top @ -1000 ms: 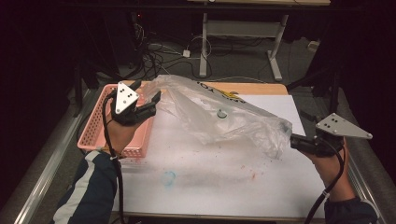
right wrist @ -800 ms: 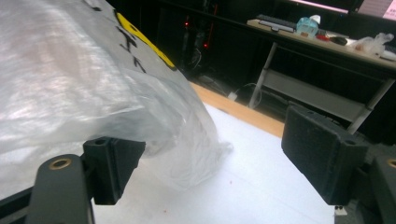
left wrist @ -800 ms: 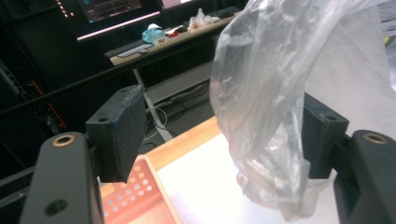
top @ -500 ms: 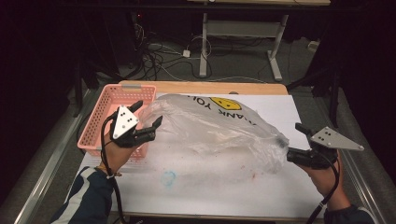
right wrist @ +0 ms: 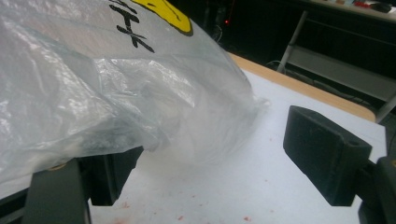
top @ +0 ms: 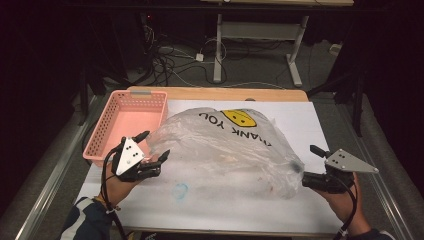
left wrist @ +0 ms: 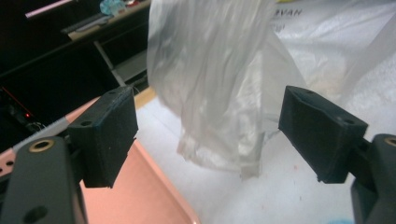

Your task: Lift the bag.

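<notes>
From above I see a clear plastic bag [top: 227,145] lying puffed up across the middle of the white-topped counter [top: 310,120], with a yellow smiley face [top: 239,118] and the words "THANK YOU" printed upside down toward its far side. My left tool [top: 152,150] sits at the bag's near-left end, held in my left hand [top: 117,182], with the grey plate on top tilted toward me. In the left gripper view its two black jaws are spread wide, and a loose, crumpled corner of the bag [left wrist: 219,93] hangs between them without either pad pinching it, so I read this tool as released. Just left of that tool is a pink basket [top: 102,132], standing at the far-left part of the counter; its pink rim [left wrist: 154,186] also shows under the left jaw. My right tool [top: 312,165] is at the bag's near-right end, held in my right hand [top: 345,200]. In the right gripper view its jaws also stand apart; the bag [right wrist: 116,93] drapes over the left jaw and hides most of its pad, while the right jaw is bare and well clear of the plastic, so this tool is released too. A faint blue mark [top: 181,189] lies on the counter near the left tool, and small reddish specks [right wrist: 182,217] dot the surface under the bag.
</notes>
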